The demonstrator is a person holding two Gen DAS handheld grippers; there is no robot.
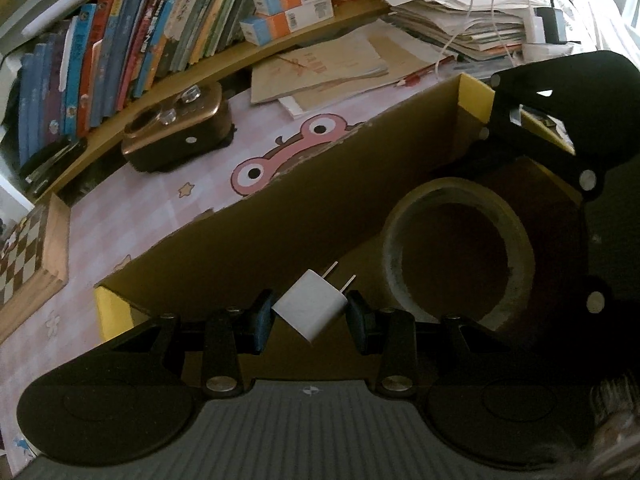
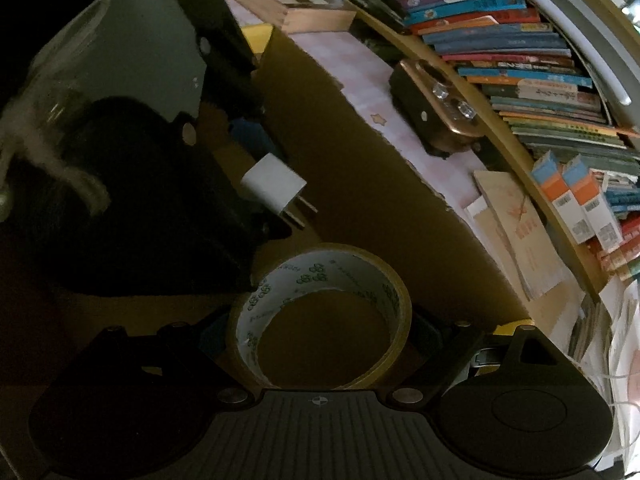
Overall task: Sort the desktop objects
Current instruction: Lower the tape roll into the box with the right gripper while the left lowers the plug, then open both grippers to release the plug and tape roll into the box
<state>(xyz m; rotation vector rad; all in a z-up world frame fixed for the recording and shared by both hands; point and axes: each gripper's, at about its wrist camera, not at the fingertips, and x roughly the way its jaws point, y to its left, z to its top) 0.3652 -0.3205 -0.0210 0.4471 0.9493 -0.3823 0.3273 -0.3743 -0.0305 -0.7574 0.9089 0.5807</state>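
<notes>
A brown cardboard box [image 1: 320,184] with yellow outer sides lies on the pink desk mat; it also shows in the right wrist view [image 2: 360,168]. My left gripper [image 1: 310,316] is shut on a white plug charger [image 1: 310,306], held inside the box with its prongs pointing up right; the charger also shows in the right wrist view [image 2: 274,184]. My right gripper [image 2: 320,336] is shut on a roll of brown tape [image 2: 320,316] inside the box. The tape also shows in the left wrist view [image 1: 456,256], with the right gripper's body above it.
A bronze pencil sharpener [image 1: 176,128] stands on the mat beyond the box. A shelf of books [image 1: 120,40] runs behind it. Notebooks [image 1: 320,68] and a paper stack [image 1: 460,12] lie at the back right. A chessboard box [image 1: 28,256] sits at the left.
</notes>
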